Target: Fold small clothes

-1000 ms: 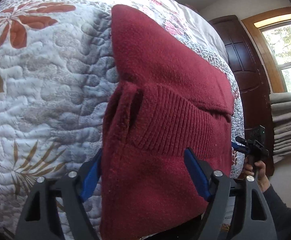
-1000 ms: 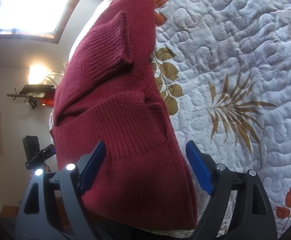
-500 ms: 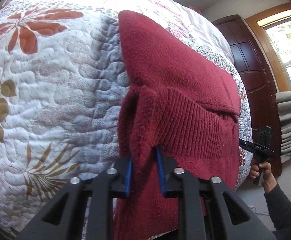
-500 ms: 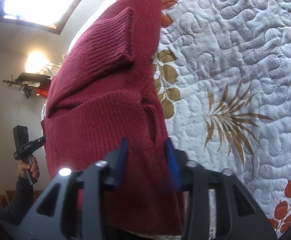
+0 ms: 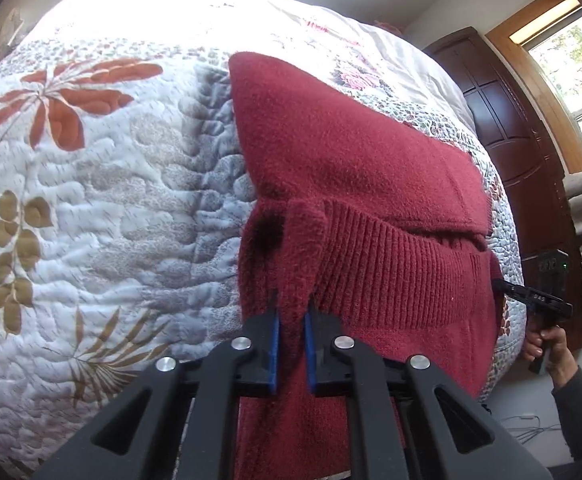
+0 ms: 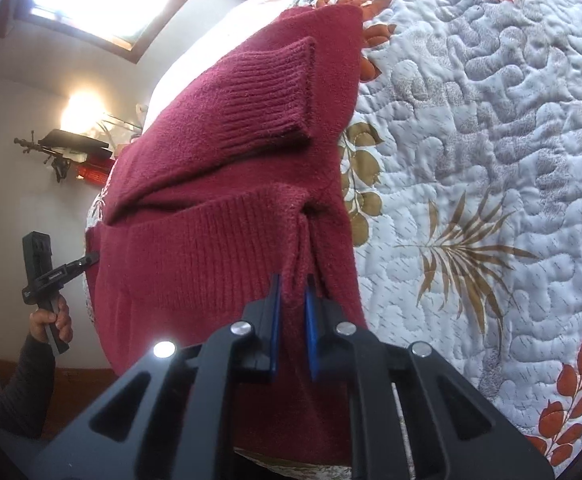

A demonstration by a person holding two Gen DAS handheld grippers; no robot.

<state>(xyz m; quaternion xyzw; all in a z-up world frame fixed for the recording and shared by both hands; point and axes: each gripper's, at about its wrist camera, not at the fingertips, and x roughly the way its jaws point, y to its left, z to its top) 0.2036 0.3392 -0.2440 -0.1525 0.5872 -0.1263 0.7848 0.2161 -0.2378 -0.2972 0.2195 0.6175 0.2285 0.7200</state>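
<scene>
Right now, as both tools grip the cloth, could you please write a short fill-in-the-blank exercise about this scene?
1. The sweater is dark ____ in colour.
2. It lies on a quilt printed with ____ shapes.
3. The left hand-held gripper is ____ on the sweater's ribbed edge.
4. The pads of the right hand-held gripper are ____.

Missing words: red; leaf; shut; blue

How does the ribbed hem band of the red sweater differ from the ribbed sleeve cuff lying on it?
The hem band is wide, spanning the sweater; the sleeve cuff is short and narrow. The hem band is pinched by the right hand-held gripper; the cuff lies free, farther from it. Both are the same dark red ribbed knit.
</scene>
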